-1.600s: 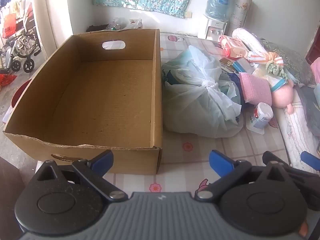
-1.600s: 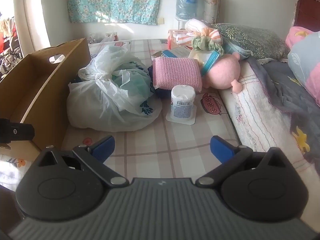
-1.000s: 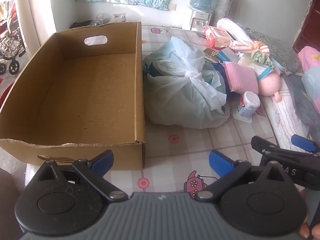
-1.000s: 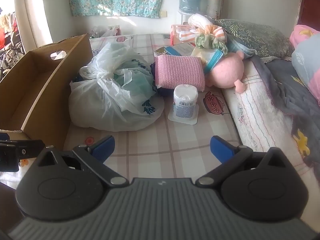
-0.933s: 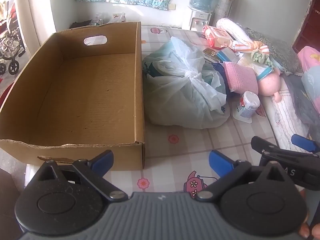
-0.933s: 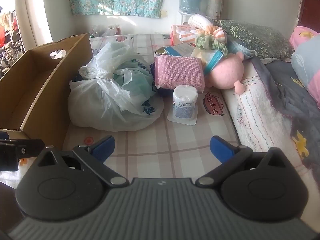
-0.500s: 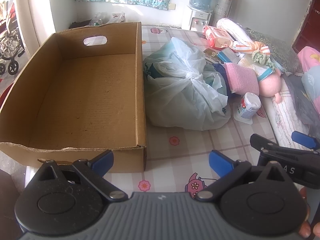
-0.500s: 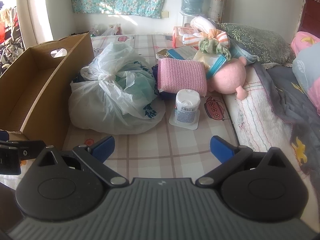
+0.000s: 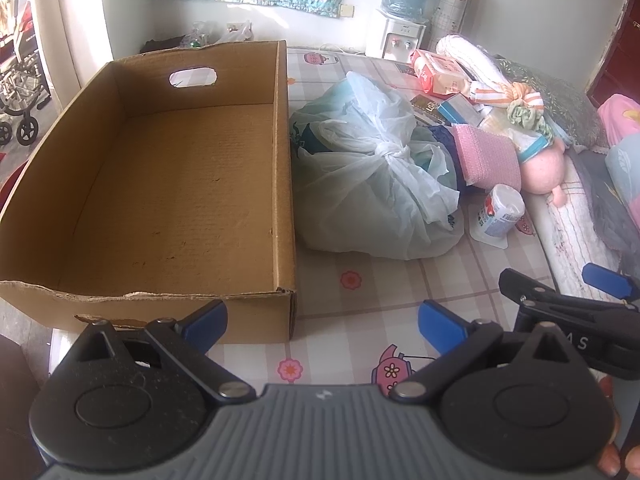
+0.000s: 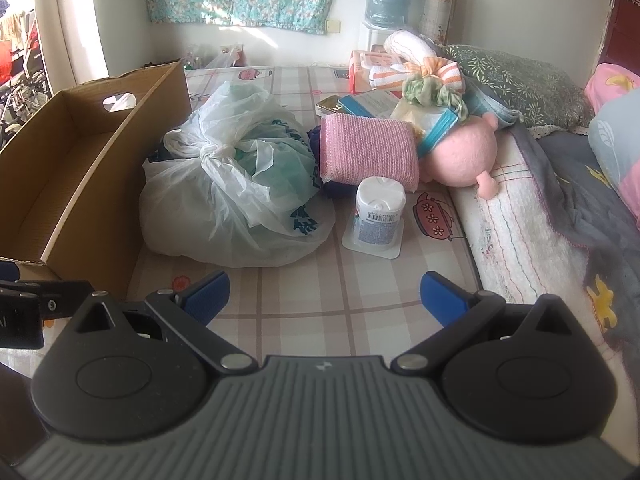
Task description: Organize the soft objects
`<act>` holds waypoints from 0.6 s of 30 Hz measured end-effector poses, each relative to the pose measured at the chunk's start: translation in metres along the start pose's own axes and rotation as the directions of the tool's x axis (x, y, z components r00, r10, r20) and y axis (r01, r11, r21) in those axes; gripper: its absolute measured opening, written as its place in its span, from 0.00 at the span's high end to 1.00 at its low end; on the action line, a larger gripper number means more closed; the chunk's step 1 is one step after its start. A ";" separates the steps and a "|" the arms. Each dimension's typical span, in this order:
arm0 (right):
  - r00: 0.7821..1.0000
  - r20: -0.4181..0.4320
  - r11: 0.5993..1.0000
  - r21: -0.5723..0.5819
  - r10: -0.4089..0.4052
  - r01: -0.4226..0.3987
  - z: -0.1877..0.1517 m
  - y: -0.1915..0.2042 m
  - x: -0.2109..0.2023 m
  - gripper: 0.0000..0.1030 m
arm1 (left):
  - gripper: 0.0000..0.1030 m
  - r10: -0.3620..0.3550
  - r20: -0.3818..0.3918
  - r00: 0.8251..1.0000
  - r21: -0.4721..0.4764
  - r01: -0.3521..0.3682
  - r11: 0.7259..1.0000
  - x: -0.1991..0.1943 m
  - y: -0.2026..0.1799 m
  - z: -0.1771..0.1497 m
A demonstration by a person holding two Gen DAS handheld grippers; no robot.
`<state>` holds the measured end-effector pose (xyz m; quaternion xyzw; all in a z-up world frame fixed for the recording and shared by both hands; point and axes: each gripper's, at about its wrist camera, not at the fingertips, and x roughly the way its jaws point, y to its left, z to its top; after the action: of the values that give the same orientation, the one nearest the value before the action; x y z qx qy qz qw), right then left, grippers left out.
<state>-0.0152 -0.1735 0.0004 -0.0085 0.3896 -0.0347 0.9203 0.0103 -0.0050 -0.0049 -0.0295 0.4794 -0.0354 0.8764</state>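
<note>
Cardboard box [image 9: 176,184] sits empty on the left of the patterned bed surface [image 10: 304,300], its open top ready to take whatever gets sorted into it. Just beside its right wall lies a knotted plastic bag [image 9: 376,184], touching or nearly touching the cardboard. Beyond the bag the soft things are piled together: a pink knitted cloth [image 10: 368,152], a pink plush toy [image 10: 460,156] leaning against the folded blankets, and a rolled striped towel [image 10: 416,60] on top of the heap. A white wipes canister [image 10: 378,212] stands upright in front of the pink cloth.

Both sets of tongs hover low at the near edge, well apart from every object. The left tongs [image 9: 320,320] are spread and empty, facing the box corner; the right tongs [image 10: 324,294] are likewise spread and empty, aimed toward the bag and canister, probably lining up a first pick.
</note>
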 end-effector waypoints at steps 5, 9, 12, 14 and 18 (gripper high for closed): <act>1.000 -0.002 1.000 -0.001 0.002 -0.002 0.001 0.000 0.001 0.01 | 0.01 0.000 0.001 1.000 0.003 0.000 1.000 -0.001 0.000 0.000; 1.000 -0.002 1.000 -0.005 0.000 0.000 0.001 0.001 0.001 0.01 | 0.01 0.002 0.002 1.000 0.001 -0.002 1.000 -0.001 0.000 0.000; 1.000 -0.002 1.000 -0.005 0.000 0.000 0.001 0.001 0.001 0.01 | 0.01 0.001 0.000 1.000 -0.002 -0.001 1.000 0.000 0.000 0.000; 1.000 -0.001 1.000 -0.005 0.000 0.000 0.001 0.001 0.001 0.01 | 0.01 0.002 0.000 1.000 -0.003 -0.002 1.000 -0.001 0.000 0.000; 1.000 0.001 1.000 -0.009 -0.002 0.002 0.002 0.002 0.000 0.01 | 0.01 0.001 0.000 1.000 -0.002 -0.001 1.000 -0.001 0.000 0.000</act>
<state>-0.0133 -0.1714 0.0014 -0.0131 0.3894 -0.0339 0.9204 0.0095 -0.0048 -0.0044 -0.0303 0.4793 -0.0344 0.8764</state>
